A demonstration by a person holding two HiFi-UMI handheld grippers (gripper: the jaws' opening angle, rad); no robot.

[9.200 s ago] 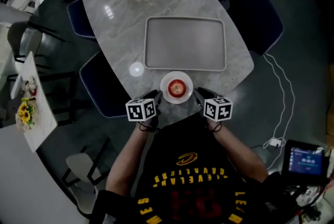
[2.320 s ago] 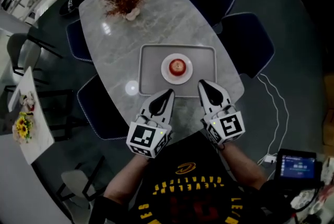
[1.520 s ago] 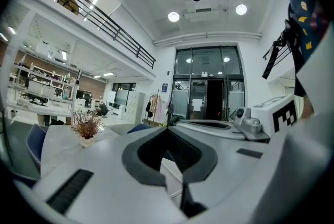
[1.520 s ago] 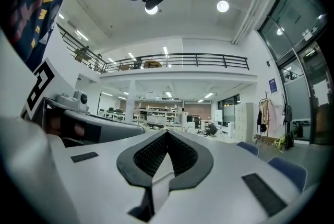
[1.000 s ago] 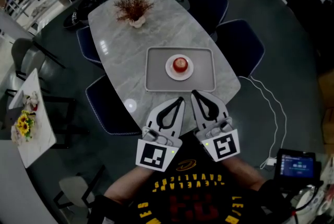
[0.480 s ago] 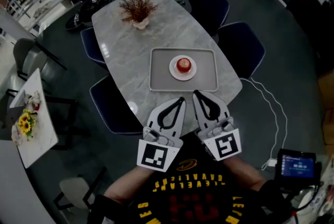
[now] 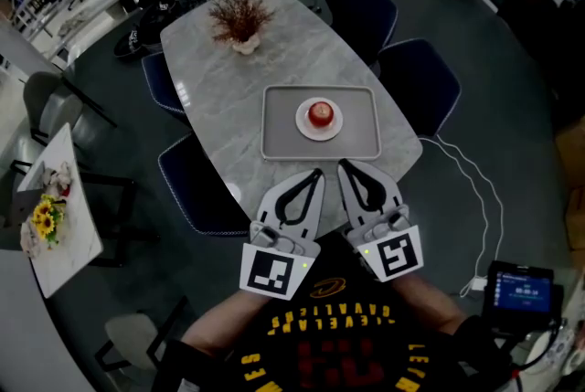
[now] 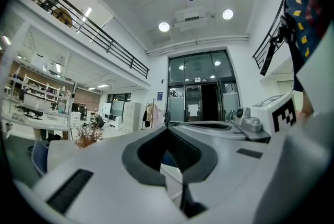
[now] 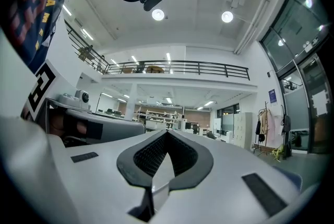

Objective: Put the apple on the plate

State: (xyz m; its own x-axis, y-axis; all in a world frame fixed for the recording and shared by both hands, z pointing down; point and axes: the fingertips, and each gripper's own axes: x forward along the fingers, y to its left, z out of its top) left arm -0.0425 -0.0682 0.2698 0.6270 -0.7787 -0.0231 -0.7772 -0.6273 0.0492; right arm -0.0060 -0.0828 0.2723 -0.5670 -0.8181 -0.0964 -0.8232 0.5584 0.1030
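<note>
A red apple (image 7: 320, 113) rests on a small white plate (image 7: 320, 127), which stands in the middle of a grey tray (image 7: 275, 131) on the marble table. Both grippers are held up close to my chest, well short of the table's near end. My left gripper (image 7: 315, 173) is shut with nothing in it, and so is my right gripper (image 7: 344, 165). In the left gripper view my left gripper (image 8: 168, 129) has its jaw tips touching and points out into the room. In the right gripper view my right gripper (image 9: 167, 133) has its tips together too.
The oval marble table (image 7: 228, 98) carries a vase of dried red twigs (image 7: 241, 20) at its far end. Dark blue chairs (image 7: 420, 84) stand round it. A white side table with sunflowers (image 7: 41, 221) is at the left, a lit screen (image 7: 523, 290) and cable at the right.
The plate with the apple went from the table's near edge onto the tray. Both grippers then pulled back to my chest; over the last second they have hardly moved.
</note>
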